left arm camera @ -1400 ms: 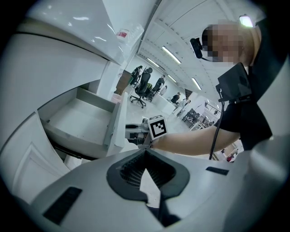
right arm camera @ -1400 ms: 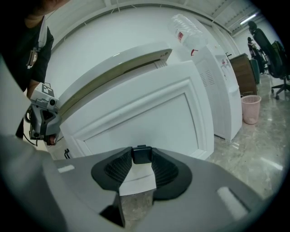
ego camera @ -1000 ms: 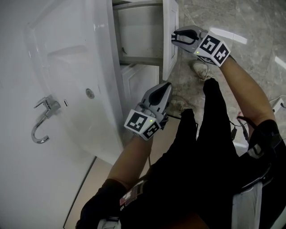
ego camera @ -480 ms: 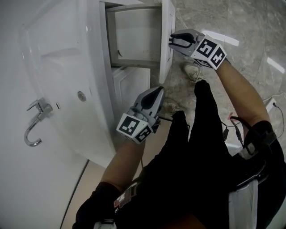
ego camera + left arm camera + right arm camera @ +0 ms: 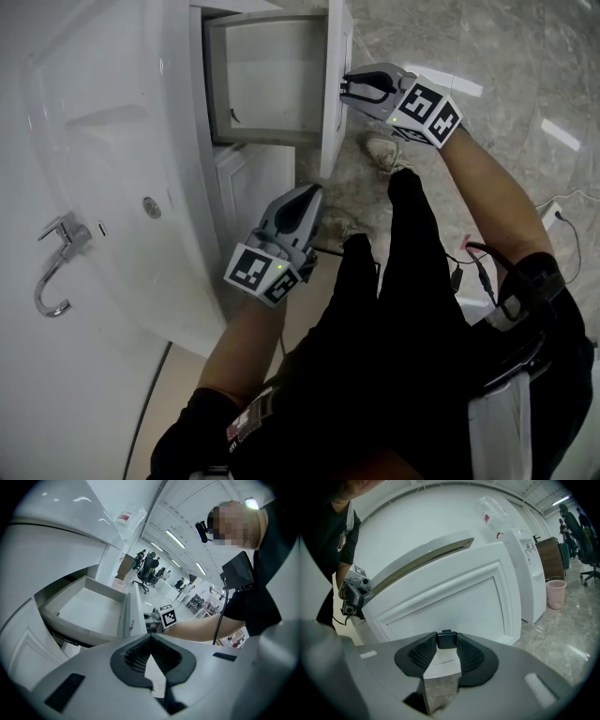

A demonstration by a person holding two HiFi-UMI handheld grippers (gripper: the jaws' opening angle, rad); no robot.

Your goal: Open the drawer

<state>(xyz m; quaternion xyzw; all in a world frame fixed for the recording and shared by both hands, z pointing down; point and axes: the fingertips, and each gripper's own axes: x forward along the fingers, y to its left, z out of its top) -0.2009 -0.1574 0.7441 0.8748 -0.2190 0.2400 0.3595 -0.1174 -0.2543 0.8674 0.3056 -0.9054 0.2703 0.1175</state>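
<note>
1. Your right gripper (image 5: 345, 86) is clamped on the small black square knob (image 5: 446, 640). In the right gripper view the knob sits squeezed between the tips of the two jaws.
2. That knob is fixed to the white panelled drawer front (image 5: 454, 599), which fills most of the right gripper view just beyond the jaws.
3. The white rectangular drawer (image 5: 265, 137) stands pulled well out of the vanity. It sticks out from under the white ceramic basin (image 5: 112, 178), and the head view looks down into the drawer's box.
4. Your left gripper (image 5: 307, 192) holds nothing. In the left gripper view its jaws meet at the tips.
5. The left gripper hangs below the drawer in the head view. It is near the white panelled cabinet door (image 5: 255, 173) and apart from the drawer front. Whether it touches that door I cannot tell.
6. The left gripper's camera looks up past the drawer's side towards your right forearm.
7. The chrome curved faucet (image 5: 54, 262) sits at the far left of the basin top.
8. The grey marbled stone floor (image 5: 487, 56) lies to the right of the vanity, with a pale shoe (image 5: 382, 150) on it below the right gripper.
</note>
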